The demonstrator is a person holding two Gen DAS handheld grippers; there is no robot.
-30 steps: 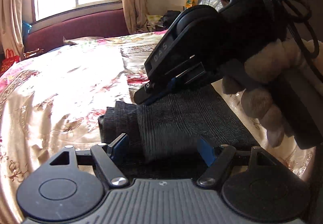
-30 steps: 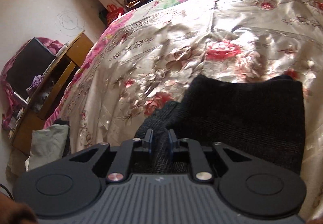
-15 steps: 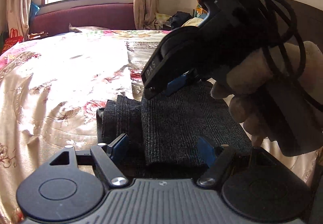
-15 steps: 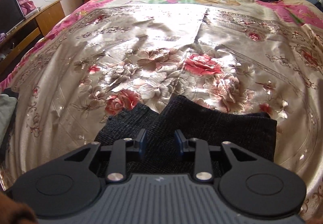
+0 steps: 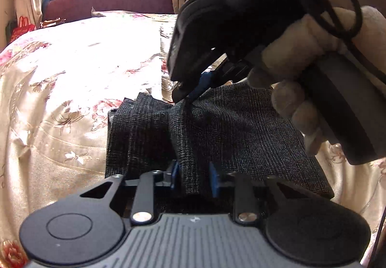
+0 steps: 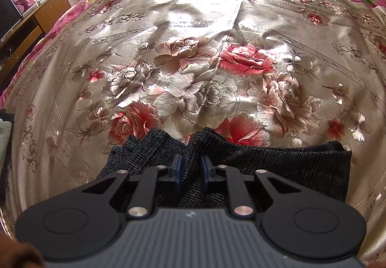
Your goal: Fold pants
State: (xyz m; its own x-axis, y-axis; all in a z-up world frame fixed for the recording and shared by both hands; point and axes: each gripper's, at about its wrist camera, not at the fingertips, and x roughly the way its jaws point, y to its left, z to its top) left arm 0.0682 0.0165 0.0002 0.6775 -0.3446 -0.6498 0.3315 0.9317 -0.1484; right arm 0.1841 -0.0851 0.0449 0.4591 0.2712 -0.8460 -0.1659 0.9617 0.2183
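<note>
Left wrist view is showing the pants [image 5: 217, 132] lying folded on the bed [image 5: 72, 79]; left claw [image 5: 194, 178] and right claw [image 6: 190, 171], having just been closing, are each pinching one fabric ridge. Next, I think, both must lift together for another fold.

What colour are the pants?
Dark grey-black with a fine woven check; the pants show best in the left wrist view.

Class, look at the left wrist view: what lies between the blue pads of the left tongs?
A raised ridge of the dark pants lies between the pads of the left tongs, which have just been closing; the left wrist view shows it.
</note>
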